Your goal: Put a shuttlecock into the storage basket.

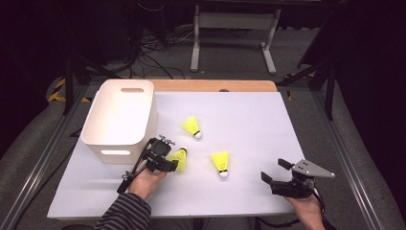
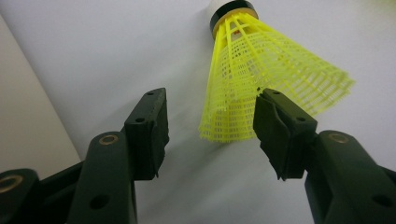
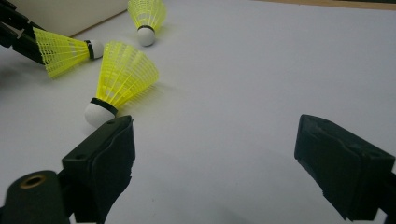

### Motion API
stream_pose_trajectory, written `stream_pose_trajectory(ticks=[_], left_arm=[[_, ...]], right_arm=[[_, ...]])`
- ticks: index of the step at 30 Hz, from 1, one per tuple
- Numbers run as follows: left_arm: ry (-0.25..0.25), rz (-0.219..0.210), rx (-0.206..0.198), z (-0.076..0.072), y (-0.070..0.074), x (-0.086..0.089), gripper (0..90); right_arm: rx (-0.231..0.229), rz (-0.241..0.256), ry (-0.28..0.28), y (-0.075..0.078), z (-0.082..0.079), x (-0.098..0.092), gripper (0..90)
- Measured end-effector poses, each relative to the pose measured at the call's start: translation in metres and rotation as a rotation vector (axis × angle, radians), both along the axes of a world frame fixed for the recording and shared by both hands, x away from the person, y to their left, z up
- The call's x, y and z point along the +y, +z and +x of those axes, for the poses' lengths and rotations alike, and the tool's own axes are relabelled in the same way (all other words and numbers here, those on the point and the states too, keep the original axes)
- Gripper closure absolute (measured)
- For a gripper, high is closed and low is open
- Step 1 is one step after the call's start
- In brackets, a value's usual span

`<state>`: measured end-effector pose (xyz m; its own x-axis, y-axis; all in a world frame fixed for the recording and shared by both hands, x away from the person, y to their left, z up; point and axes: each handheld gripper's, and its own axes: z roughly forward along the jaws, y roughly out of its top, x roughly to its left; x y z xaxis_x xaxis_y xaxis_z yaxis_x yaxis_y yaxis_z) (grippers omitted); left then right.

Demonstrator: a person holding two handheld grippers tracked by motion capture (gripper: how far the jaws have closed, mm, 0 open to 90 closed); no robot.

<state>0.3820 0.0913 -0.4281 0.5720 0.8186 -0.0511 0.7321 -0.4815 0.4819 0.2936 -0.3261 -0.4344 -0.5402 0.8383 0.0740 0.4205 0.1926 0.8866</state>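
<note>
The left hand-held gripper (image 1: 168, 160) sits low on the near left part of the white surface (image 1: 249, 120), its jaws spread fairly wide around the flared skirt of a yellow shuttlecock (image 1: 179, 158). In the left gripper view one black jaw touches the skirt's rim on one side while the other jaw stands apart from the shuttlecock (image 2: 266, 70), so nothing is clamped; the shuttlecock lies on its side with its cork end pointing away from the jaws. The hand (image 1: 146, 182) holding this hand-held gripper comes in from the bottom edge, with a striped sleeve (image 1: 123, 215) behind it. The right hand-held gripper (image 1: 275, 172) rests at the near right corner of the surface, its jaws wide apart with nothing between them (the grey plate on top shows clearly from above), well apart from the shuttlecocks. A little farther in, near the middle, a second shuttlecock (image 1: 221, 163) lies with its white cork end toward the person; the right gripper view shows this second shuttlecock (image 3: 119, 81) just beyond its left-hand jaw, not touching it. Farther still lies a third shuttlecock (image 1: 192, 126), cork end also toward the near side, just right of the bin. The white bin (image 1: 119, 120) stands on the left part of the surface, reaching toward its far edge, with a slot handle in its near wall, just beside the left hand-held gripper.
</note>
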Motion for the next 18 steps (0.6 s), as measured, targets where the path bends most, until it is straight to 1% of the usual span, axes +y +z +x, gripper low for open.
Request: stream_pose_trajectory(ticks=[1, 5, 8, 12, 18], left_arm=[[0.003, -0.001, 0.005, 0.0001, -0.0004, -0.0005, 47.5], [0.004, -0.008, 0.005, 0.0028, -0.0033, -0.0014, 50.3], [0.003, -0.002, 0.01, 0.0042, -0.0048, -0.0019, 52.8], [0.003, -0.006, 0.016, 0.0058, -0.0065, -0.002, 57.8], [-0.003, 0.004, 0.019, 0.0072, -0.0083, -0.0028, 66.3]], right_arm=[[0.0, 0.0, 0.002, -0.0002, 0.0001, 0.0002, 12.7], [-0.002, 0.002, 0.004, 0.0, -0.0001, 0.0001, 12.6], [-0.006, 0.007, 0.005, 0.0004, -0.0002, 0.0, 12.6], [-0.004, 0.005, 0.007, 0.0003, -0.0001, 0.0002, 12.6], [-0.003, 0.005, 0.008, 0.0001, 0.0, 0.0002, 12.6]])
